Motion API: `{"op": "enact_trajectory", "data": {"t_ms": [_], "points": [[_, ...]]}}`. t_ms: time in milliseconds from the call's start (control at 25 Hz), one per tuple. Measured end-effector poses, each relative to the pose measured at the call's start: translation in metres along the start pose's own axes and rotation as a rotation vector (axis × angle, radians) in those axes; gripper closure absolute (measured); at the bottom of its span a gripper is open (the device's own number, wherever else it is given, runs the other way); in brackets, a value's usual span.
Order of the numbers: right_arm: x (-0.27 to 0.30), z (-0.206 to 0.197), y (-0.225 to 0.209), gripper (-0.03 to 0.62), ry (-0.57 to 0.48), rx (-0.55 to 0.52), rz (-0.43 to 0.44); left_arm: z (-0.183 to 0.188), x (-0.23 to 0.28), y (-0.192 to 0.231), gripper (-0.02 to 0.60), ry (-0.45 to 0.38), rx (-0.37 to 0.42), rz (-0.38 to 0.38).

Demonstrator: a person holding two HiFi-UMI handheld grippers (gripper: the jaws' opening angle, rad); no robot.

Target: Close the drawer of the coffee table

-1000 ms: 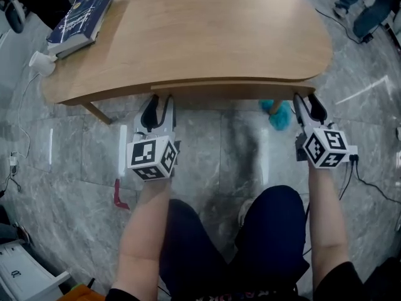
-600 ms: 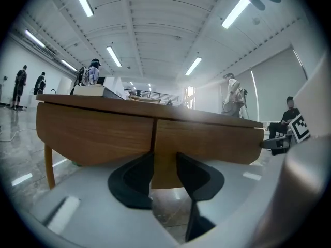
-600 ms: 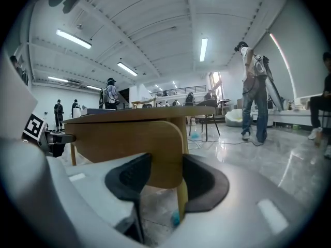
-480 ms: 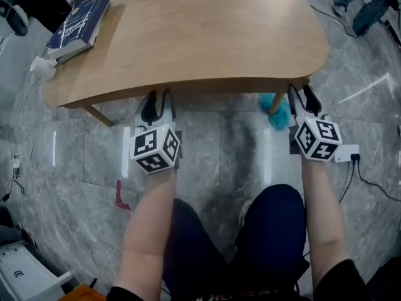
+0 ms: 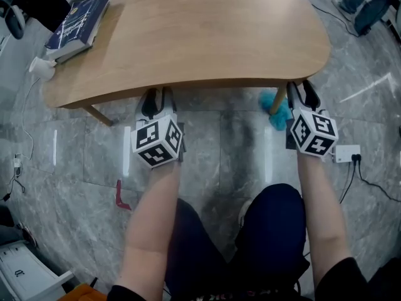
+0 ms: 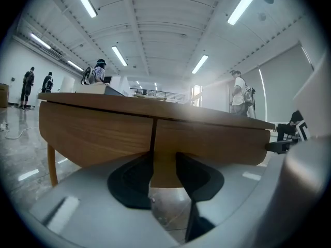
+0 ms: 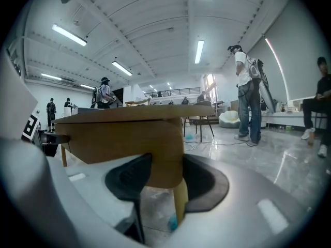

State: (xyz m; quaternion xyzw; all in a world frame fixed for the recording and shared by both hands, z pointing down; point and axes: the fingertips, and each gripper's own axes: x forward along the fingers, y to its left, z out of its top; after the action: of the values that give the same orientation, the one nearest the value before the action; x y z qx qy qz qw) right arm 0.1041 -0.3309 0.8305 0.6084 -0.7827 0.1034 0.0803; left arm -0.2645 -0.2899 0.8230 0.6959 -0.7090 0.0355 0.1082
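Observation:
The wooden coffee table [image 5: 200, 30] fills the top of the head view. Its drawer front [image 6: 212, 138] lies under the near edge, about level with the apron beside it. My left gripper [image 5: 156, 98] stands at the drawer's left end, its tips [image 6: 164, 161] close to the wood. Its jaws have just been closing a little and stay apart, gripping nothing. My right gripper [image 5: 302, 91] is at the drawer's right end [image 7: 129, 138], jaws [image 7: 166, 164] open, with the panel's corner and a table leg [image 7: 179, 200] showing in the gap.
A dark blue book [image 5: 78, 17] lies on the table's far left. A white plug [image 5: 41, 68] and cable are on the floor at left, a red item [image 5: 121, 196] by my left arm, a teal object [image 5: 279, 113] by the right leg. People stand in the background [image 7: 245, 94].
Both grippers have moved forward toward the table. The drawer front that stuck out below the table's edge has slid in under it.

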Motion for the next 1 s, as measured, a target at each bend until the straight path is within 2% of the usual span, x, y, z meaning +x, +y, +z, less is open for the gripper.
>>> {"op": "enact_trajectory", "data": {"t_ms": [280, 480, 600, 640, 680, 720, 760, 1000], "points": [[0.001, 0.0, 0.0, 0.413, -0.017, 0.005, -0.01, 0.0, 0.001, 0.0, 0.457, -0.018, -0.003, 0.006], [-0.001, -0.002, -0.001, 0.413, -0.001, 0.011, 0.0, -0.001, -0.002, -0.001, 0.459, 0.002, 0.015, -0.027], [-0.009, -0.005, 0.0, 0.413, 0.012, 0.023, 0.016, 0.003, -0.015, 0.002, 0.46, -0.016, 0.029, -0.041], [-0.013, -0.007, 0.001, 0.413, 0.013, 0.023, 0.022, 0.005, -0.02, 0.004, 0.483, -0.026, 0.037, -0.044], [-0.017, -0.01, 0.002, 0.44, 0.015, 0.021, 0.029, 0.005, -0.026, 0.006, 0.543, -0.033, 0.046, -0.047], [-0.022, -0.012, 0.003, 0.504, 0.017, 0.017, 0.036, 0.004, -0.031, 0.008, 0.578, -0.036, 0.057, -0.053], [-0.027, -0.015, 0.004, 0.592, 0.021, 0.012, 0.044, 0.003, -0.036, 0.01, 0.578, -0.033, 0.065, -0.06], [-0.048, -0.013, 0.019, 0.592, 0.027, -0.041, 0.105, 0.002, -0.055, 0.009, 0.578, -0.022, 0.088, -0.087]]}}
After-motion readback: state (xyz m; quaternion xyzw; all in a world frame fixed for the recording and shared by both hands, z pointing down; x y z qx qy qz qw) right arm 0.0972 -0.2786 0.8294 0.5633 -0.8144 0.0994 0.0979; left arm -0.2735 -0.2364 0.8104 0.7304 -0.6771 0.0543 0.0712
